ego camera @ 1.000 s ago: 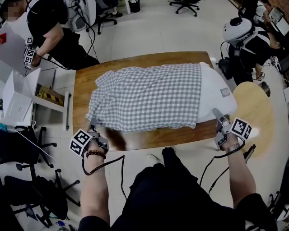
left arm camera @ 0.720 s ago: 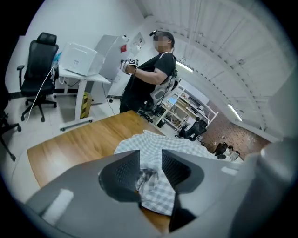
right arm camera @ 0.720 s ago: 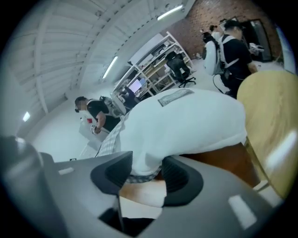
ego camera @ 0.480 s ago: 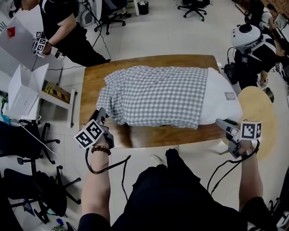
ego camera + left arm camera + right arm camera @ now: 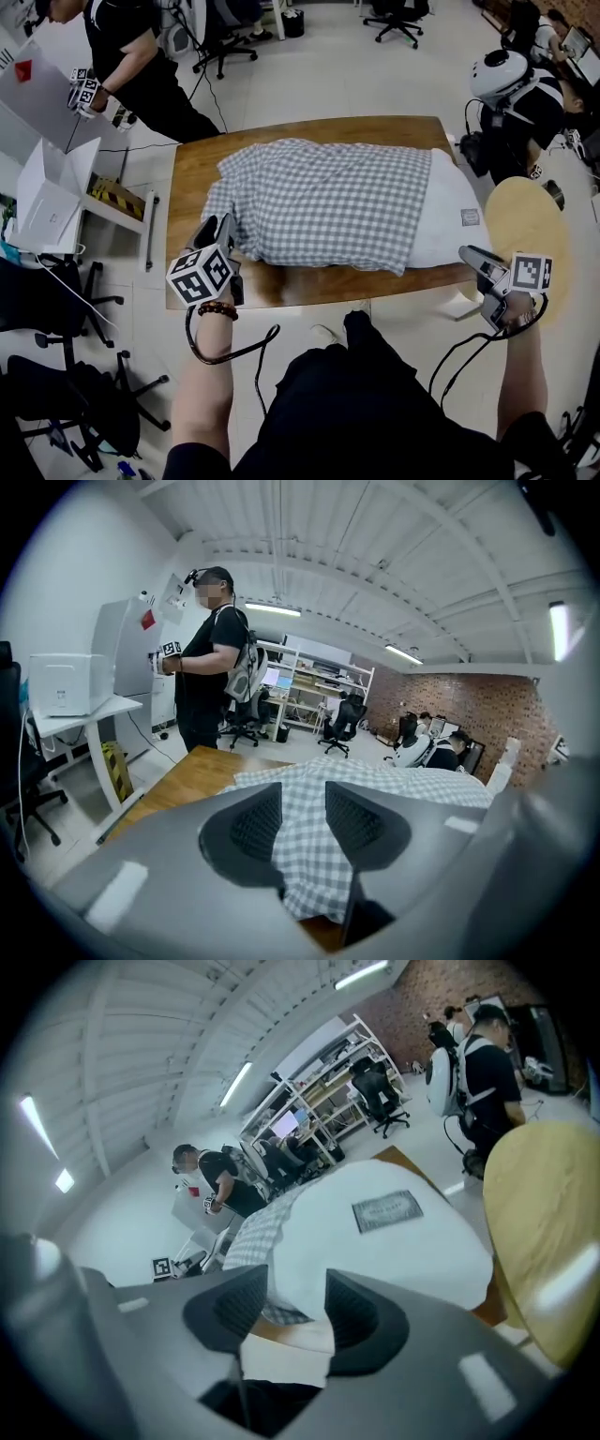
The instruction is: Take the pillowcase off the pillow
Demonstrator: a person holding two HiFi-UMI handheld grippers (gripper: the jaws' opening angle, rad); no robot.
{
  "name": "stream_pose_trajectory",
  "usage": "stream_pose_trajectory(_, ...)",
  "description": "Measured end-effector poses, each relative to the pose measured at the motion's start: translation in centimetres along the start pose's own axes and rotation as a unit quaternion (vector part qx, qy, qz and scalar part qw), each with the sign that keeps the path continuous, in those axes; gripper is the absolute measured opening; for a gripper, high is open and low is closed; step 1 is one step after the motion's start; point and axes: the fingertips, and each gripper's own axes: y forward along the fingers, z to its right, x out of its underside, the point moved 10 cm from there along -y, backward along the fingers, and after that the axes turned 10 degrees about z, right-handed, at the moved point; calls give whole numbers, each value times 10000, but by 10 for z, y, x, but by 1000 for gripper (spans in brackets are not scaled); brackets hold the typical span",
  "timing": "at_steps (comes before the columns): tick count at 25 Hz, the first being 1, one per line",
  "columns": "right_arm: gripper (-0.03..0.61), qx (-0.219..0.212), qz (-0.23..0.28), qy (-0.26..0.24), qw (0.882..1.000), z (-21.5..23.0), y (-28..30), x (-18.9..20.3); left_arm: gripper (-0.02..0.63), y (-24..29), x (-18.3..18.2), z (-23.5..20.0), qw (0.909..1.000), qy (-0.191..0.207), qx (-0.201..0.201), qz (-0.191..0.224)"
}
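1. Biggest change: both tools are higher than a second ago. Back then they sat low at the near edge of the worktop (image 5: 192,159). The left tool (image 5: 221,234) was at the near left corner of the pillowcase (image 5: 328,202), and the right tool (image 5: 472,255) was right up against the near right end of the pillow (image 5: 455,220).
2. The left tool now hangs just off that checked corner, tipped a bit downward. Its jaws have just been opening and stand spread. In the left gripper view the checked cloth shows through the gap, but it's further on and the pads aren't pressing on anything.
3. Same story on the right. That tool sits off the near right corner of the worktop, close to the bare white end. Its jaws have just been opening too and are apart. The white pillow fills the gap in the right gripper view, but nothing is pinched.
4. The pillow itself doesn't look any different. It lies along the worktop with the pillowcase over most of it, and only the white right end with its little tag (image 5: 469,217) pokes out.
5. My read is that the real pull is still to come. The hands look like they're resetting. I'd guess the next move is for the right tool to pin the bare end while the left grabs the cloth and drags it off to the left.
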Motion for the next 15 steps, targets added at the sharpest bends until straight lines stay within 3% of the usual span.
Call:
stream_pose_trajectory(4, 192, -179, 151, -655, 9976, -24, -3, -19, 151, -3, -9, 7, 9997, 113, 196, 38)
stream_pose_trajectory(9, 192, -24, 235, -1370, 9903, -44, 14, -46, 165, 0, -27, 14, 9990, 161, 429, 17)
stream_pose_trajectory(15, 195, 362, 197, -1874, 9814, -20, 35, -95, 197, 32, -40, 44, 9976, 291, 593, -228)
